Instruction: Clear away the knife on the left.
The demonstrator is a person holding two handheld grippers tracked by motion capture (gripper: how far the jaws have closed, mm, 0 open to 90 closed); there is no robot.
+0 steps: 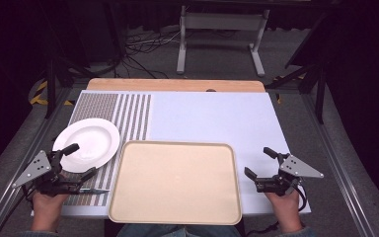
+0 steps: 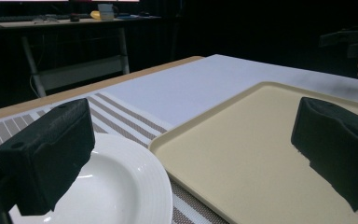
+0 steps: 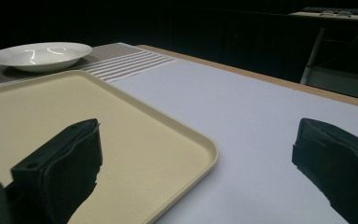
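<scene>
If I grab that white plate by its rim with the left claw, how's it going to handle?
The white plate looks glazed and glossy, so the rim is probably slippery between the pads. It appears to be ceramic: likely stiff, fairly heavy and apt to chip if dropped. Shallow and wide, it should slide on the striped mat rather than tip.

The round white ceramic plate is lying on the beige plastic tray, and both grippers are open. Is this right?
Not quite. The round white ceramic plate lies on the striped placemat, left of the beige plastic tray, as the high view shows. Left gripper and right gripper are indeed open.
</scene>
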